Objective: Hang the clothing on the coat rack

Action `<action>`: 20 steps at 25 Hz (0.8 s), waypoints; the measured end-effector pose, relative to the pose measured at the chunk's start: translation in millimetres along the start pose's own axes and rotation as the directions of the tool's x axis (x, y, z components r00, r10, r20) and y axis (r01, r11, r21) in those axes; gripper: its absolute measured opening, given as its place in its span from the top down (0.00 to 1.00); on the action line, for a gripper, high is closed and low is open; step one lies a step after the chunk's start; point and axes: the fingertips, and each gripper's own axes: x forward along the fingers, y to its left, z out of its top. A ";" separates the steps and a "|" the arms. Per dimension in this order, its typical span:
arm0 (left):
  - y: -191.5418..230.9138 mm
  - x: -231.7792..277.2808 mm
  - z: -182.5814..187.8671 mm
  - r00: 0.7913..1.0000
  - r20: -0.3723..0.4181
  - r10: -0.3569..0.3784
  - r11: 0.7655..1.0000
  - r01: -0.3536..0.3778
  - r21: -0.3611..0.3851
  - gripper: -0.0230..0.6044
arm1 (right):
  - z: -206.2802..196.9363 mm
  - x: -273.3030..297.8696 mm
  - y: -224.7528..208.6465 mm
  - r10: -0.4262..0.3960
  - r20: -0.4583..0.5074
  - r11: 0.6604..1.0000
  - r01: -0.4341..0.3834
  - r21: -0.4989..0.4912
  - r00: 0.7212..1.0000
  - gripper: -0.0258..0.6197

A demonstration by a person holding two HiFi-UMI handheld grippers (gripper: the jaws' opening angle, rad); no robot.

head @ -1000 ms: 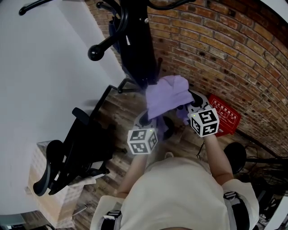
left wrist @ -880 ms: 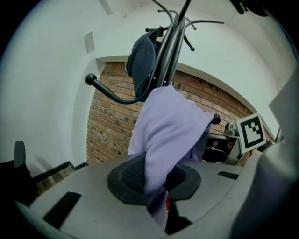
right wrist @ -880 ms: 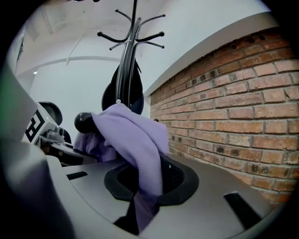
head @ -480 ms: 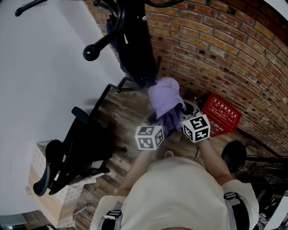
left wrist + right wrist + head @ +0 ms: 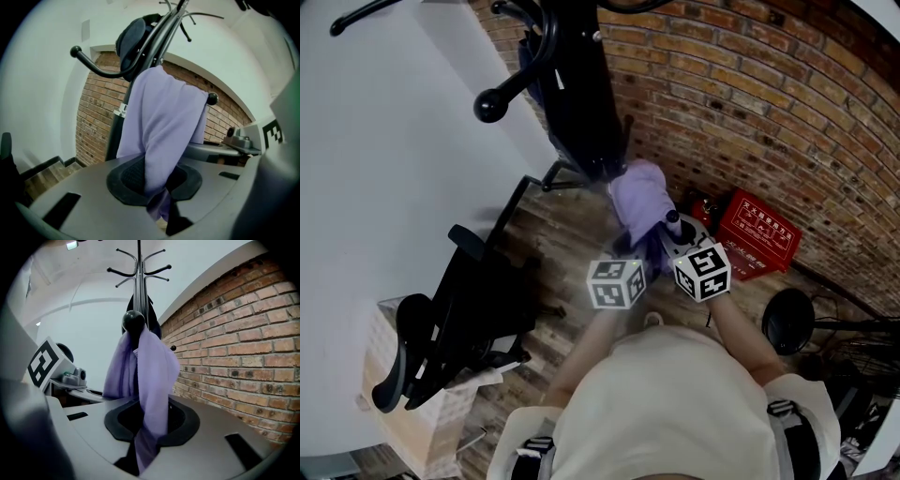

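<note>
A purple garment (image 5: 637,195) hangs bunched between my two grippers, right by the black coat rack (image 5: 581,94). In the left gripper view the cloth (image 5: 164,126) runs down into my left gripper (image 5: 158,194), whose pads pinch it. My right gripper (image 5: 149,432) is likewise shut on a fold of the garment (image 5: 152,371). The cloth drapes over a round black hook knob (image 5: 133,320), which also pokes out beside the garment in the head view (image 5: 672,217). Another hook knob (image 5: 490,108) sticks out to the left. Dark clothing (image 5: 572,112) hangs on the rack.
A brick wall (image 5: 769,112) stands behind the rack and a white wall (image 5: 384,141) to the left. A red crate (image 5: 761,234) lies on the wood floor at the right. A black office chair (image 5: 459,319) and a light box (image 5: 403,412) stand at the left.
Both grippers have come closer together and moved up toward the rack. The garment has gone from spread wide to a narrow bunch, and a hook knob now shows beside it.
</note>
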 end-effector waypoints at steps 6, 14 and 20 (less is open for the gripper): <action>-3.2 -9.8 -0.5 1.000 -0.005 -0.029 0.999 0.029 -0.015 0.83 | 0.2 -5.6 2.5 -0.038 -0.014 0.999 0.038 -0.016 0.999 0.85; -4.3 -40.5 3.0 0.999 -0.007 -0.050 0.999 0.050 -0.005 0.63 | 4.5 -33.0 -0.5 -0.160 -0.006 0.987 0.160 0.004 0.987 0.73; -7.6 -71.8 3.4 0.997 0.002 -0.080 0.997 0.080 -0.003 0.59 | 9.1 -66.7 5.6 -0.246 0.019 0.969 0.246 0.033 0.969 0.73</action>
